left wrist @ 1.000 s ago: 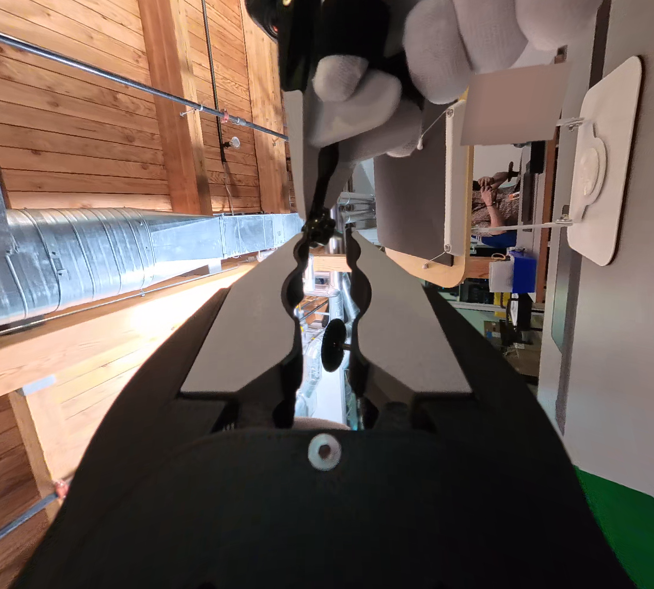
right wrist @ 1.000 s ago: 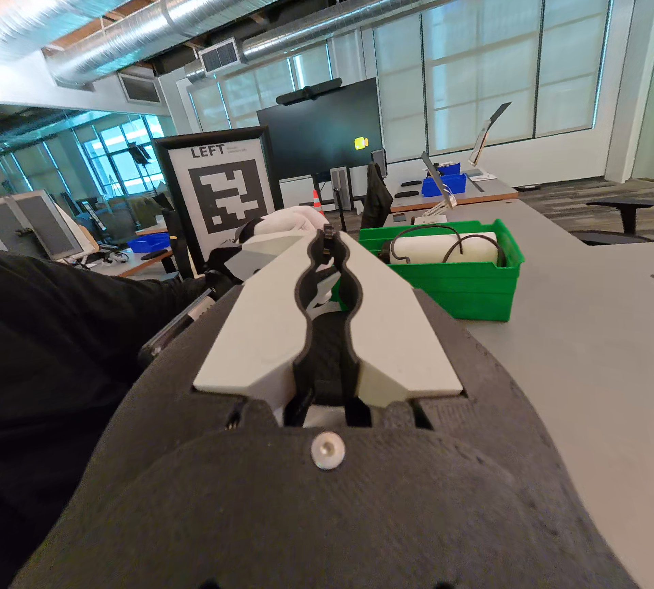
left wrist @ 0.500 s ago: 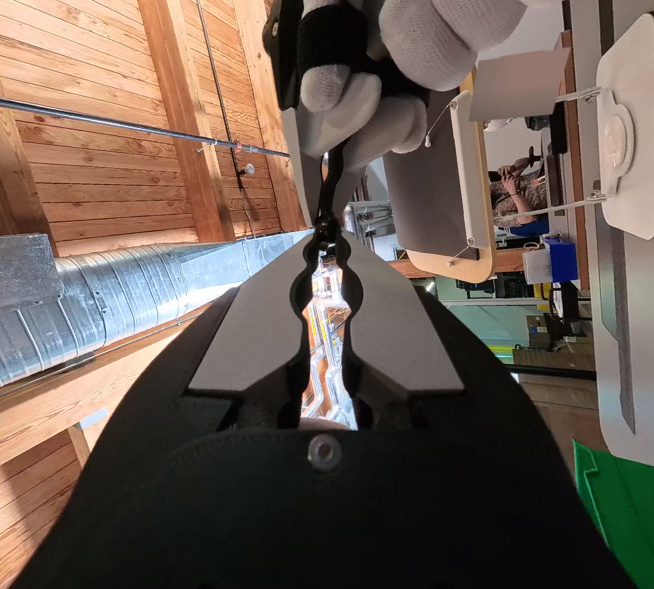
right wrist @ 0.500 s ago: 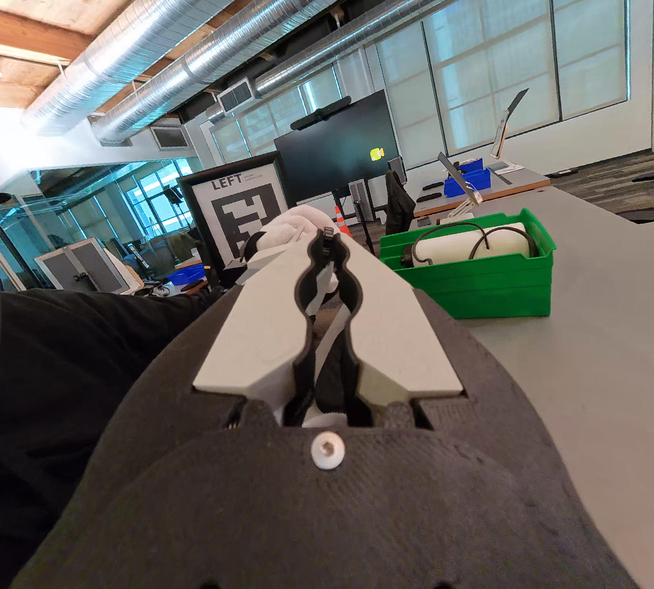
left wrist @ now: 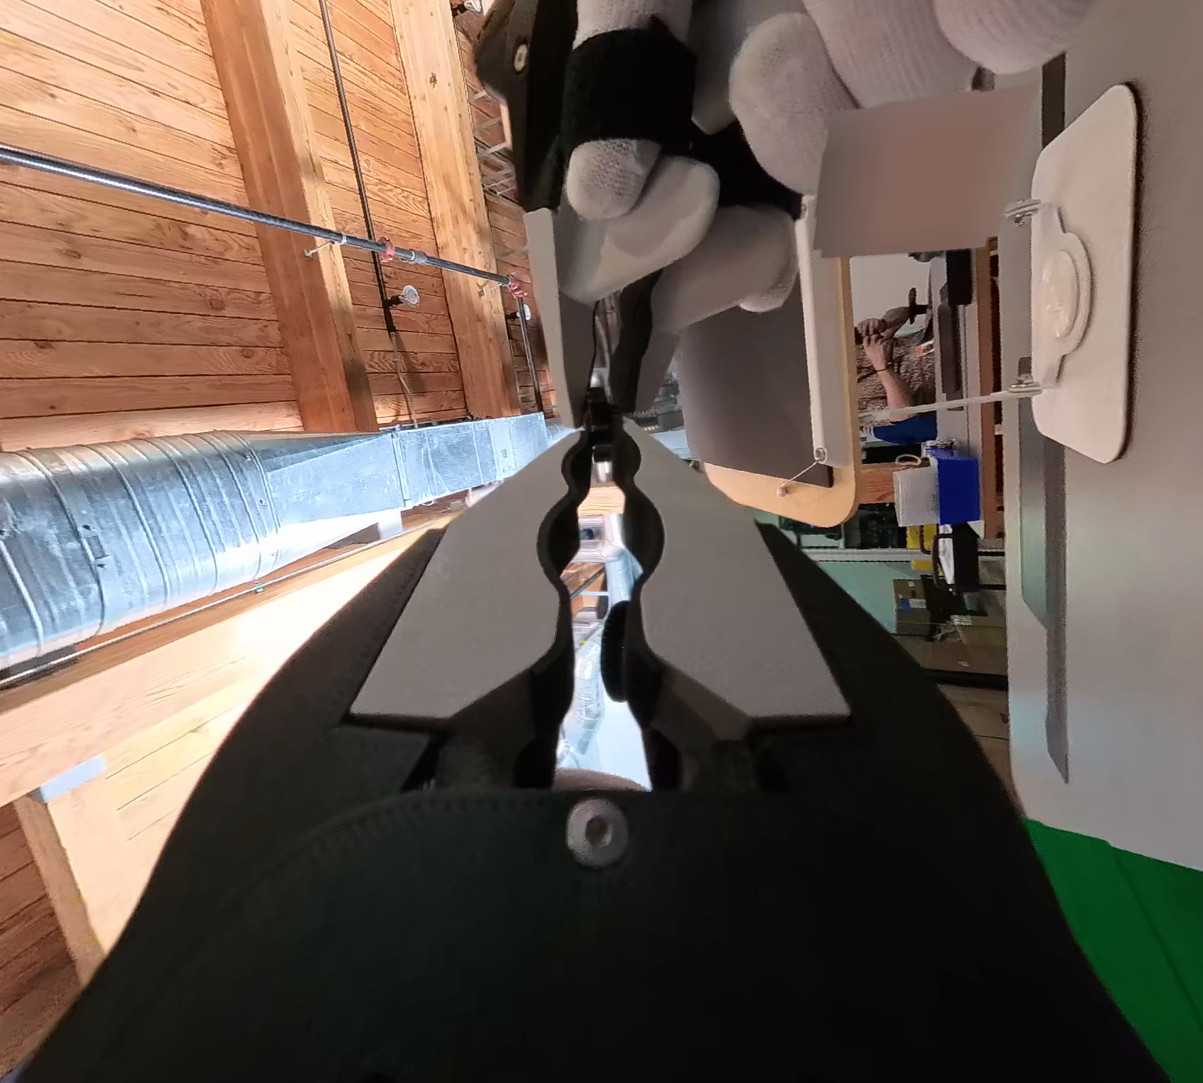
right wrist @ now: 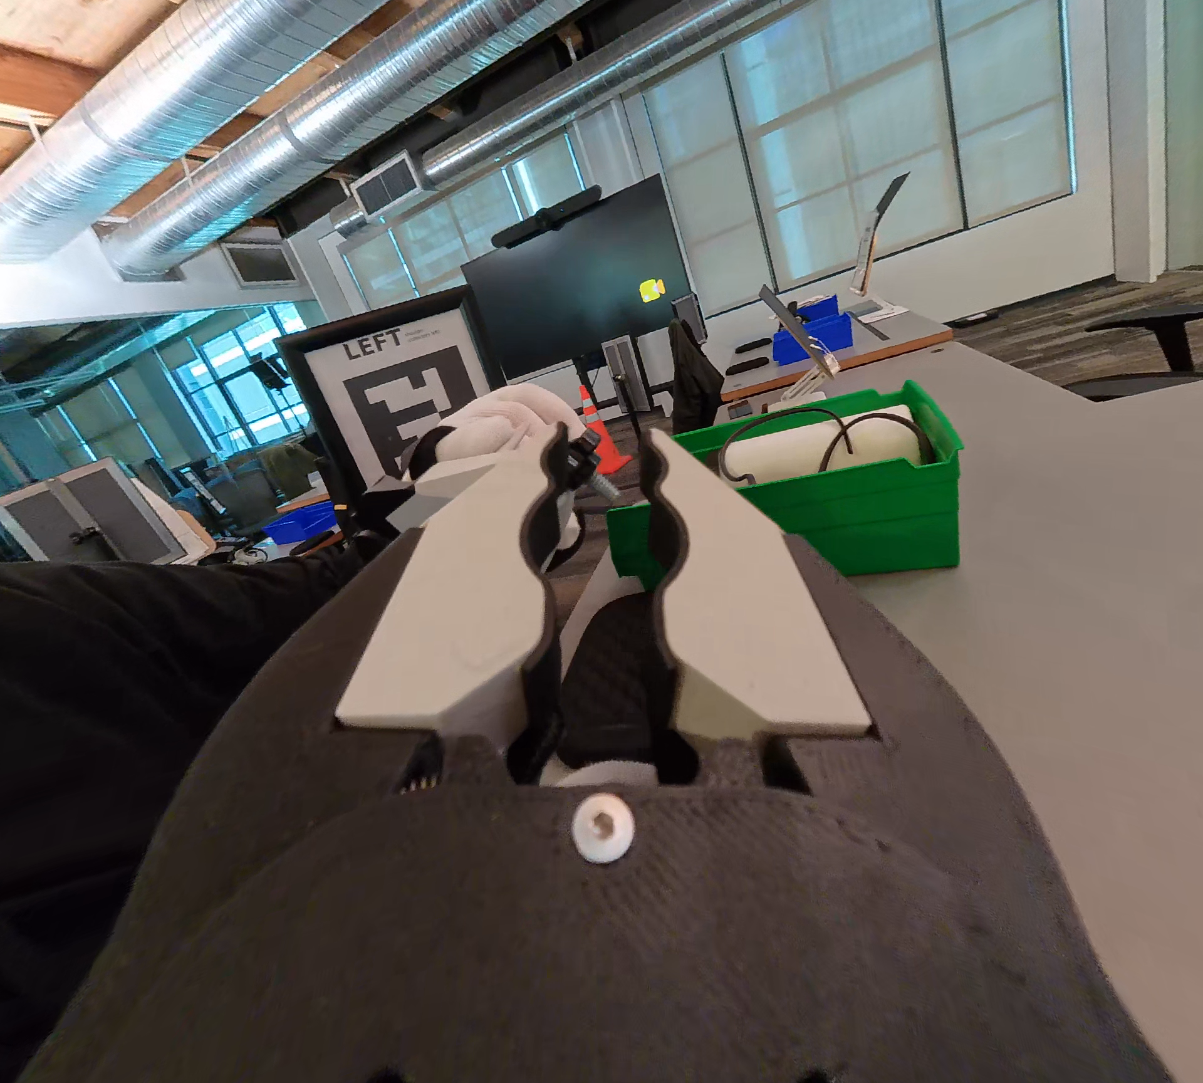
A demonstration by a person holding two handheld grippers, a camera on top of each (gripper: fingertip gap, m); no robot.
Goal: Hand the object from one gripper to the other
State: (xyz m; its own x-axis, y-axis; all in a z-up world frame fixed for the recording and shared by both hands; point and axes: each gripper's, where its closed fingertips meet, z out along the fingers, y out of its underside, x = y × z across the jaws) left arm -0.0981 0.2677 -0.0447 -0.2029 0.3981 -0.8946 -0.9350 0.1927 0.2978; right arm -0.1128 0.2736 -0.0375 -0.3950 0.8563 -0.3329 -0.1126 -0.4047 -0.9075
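Note:
The object is a small black-headed bolt with a silvery threaded shaft (right wrist: pixel 589 466). In the left wrist view my left gripper (left wrist: pixel 599 439) is shut on the bolt (left wrist: pixel 595 420) at its fingertips. My right gripper (left wrist: pixel 602 348), held by a white-gloved hand (left wrist: pixel 846 10), points down at it from above. In the right wrist view my right gripper (right wrist: pixel 602 443) is open, with the bolt between its tips, close to the left one. The left gripper's grey fingers (right wrist: pixel 456 475) reach in from the left.
A green bin (right wrist: pixel 846 505) holding a white roll and a black cable stands on the grey table (right wrist: pixel 1074 596) to the right. A black sleeve (right wrist: pixel 130 661) fills the left. A marker board (right wrist: pixel 390 387) stands behind the left gripper. My two grippers' fingertips are within a few centimetres of each other.
My right gripper was shut on the bolt and has now opened. My left gripper closed onto the bolt between one second ago and half a second ago and still holds it.

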